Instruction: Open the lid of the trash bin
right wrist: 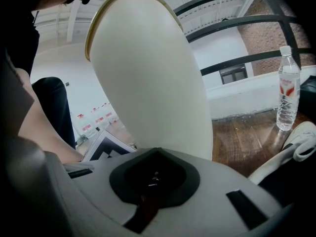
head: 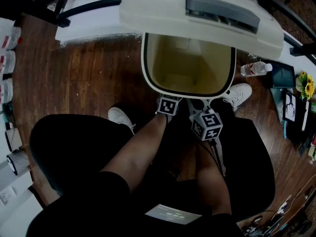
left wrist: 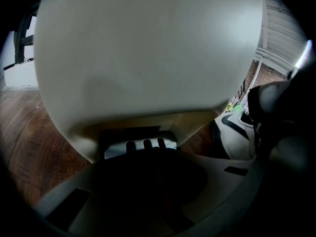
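The cream trash bin point(head: 187, 94) stands before me on the wooden floor, its lid point(head: 163, 14) swung up and back so the empty inside shows. My left gripper point(head: 168, 104) is at the bin's near rim, with its marker cube on top. My right gripper point(head: 203, 122) hangs just right of it, a little nearer to me. In the left gripper view the bin's front wall point(left wrist: 148, 58) fills the frame above a dark slot at its foot. The left gripper point(left wrist: 148, 154) and right gripper point(right wrist: 155, 154) both look shut and empty. The bin's rounded wall point(right wrist: 153, 83) is close ahead.
A water bottle point(head: 256, 69) lies on the floor right of the bin, by a dark flat case point(head: 282, 75) and yellow flowers point(head: 306, 85). My white shoes point(head: 121, 116) point(head: 239, 94) flank the bin's near side. A black railing crosses behind the lid.
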{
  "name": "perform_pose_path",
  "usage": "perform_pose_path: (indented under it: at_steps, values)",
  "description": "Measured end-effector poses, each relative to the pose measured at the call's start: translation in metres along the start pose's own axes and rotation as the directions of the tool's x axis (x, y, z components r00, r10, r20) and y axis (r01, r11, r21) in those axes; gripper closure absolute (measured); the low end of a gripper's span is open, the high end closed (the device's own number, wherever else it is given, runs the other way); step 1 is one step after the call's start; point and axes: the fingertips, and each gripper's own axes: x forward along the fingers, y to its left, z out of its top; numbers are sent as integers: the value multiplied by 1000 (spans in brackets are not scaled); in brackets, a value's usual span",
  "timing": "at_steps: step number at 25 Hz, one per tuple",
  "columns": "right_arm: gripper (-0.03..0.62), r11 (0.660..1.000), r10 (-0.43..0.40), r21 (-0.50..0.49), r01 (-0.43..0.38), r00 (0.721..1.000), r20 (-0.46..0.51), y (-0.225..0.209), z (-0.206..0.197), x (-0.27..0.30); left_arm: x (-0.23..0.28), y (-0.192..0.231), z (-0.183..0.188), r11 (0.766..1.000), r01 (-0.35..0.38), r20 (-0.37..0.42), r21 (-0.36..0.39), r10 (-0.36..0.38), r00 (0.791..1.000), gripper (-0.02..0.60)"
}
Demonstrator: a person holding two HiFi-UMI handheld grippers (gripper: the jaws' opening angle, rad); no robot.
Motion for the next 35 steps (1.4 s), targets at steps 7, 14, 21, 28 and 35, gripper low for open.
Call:
perform_pose_path:
  at_steps: [7, 14, 21, 28, 35]
  values:
    - [579, 1000, -3, 0, 3, 1000, 0, -1, 1, 2, 4, 5, 0, 1000, 3, -26, -22, -4, 1000, 548]
    - [579, 1000, -7, 7, 7, 1000, 7, -2, 2, 1, 6, 4, -1, 1000, 1, -37, -29, -3, 999, 548]
    - [579, 1000, -14, 22, 14, 1000, 12, -7, 0, 0, 7, 5, 1, 998, -6, -35, -56, 4, 999, 548]
    - [579, 1000, -18, 25, 18, 1000, 8, -7, -1, 0, 7, 4, 0, 998, -5, -35, -55, 3, 999, 548]
    - [579, 1000, -14, 23, 14, 1000, -5, -5, -3, -1, 5, 4, -1, 999, 2, -17, -36, -2, 1000, 546]
